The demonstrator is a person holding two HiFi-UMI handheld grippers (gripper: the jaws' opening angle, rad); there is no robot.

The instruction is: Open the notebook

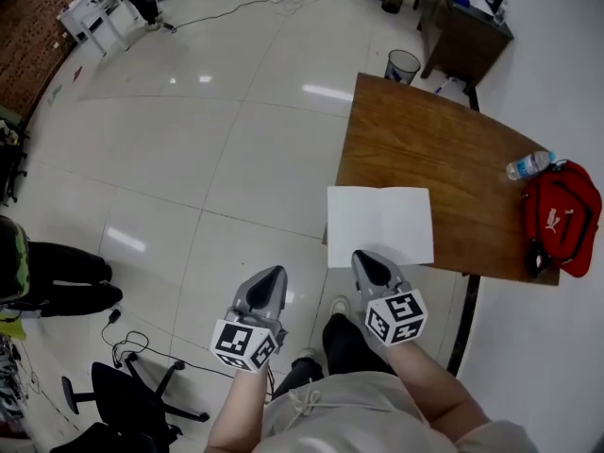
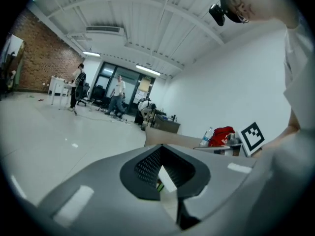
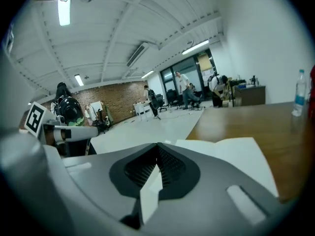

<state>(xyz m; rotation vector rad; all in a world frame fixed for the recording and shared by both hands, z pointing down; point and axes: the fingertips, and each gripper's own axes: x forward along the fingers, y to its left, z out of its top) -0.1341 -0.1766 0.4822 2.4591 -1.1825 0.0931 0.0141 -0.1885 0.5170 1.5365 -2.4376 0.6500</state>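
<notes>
On the table [image 1: 425,130], notebook [image 1: 379,226]; bag [image 1: 563,217], perhaps Puma.

The notebook [image 1: 380,226] lies open and flat on the brown wooden tabletop [image 1: 444,140], both pages facing up, plain white and with no writing that can be made out. In the head view the spread forms a wide rectangle at the tabletop's 7 o'clock corner, its long sides running roughly along the near edge and its 7 o'clock corner reaching just past the wood. From the right gripper view the pages show as a pale sheet on the wood, with a slight dip in the middle of the far edge where they meet.
</notes>
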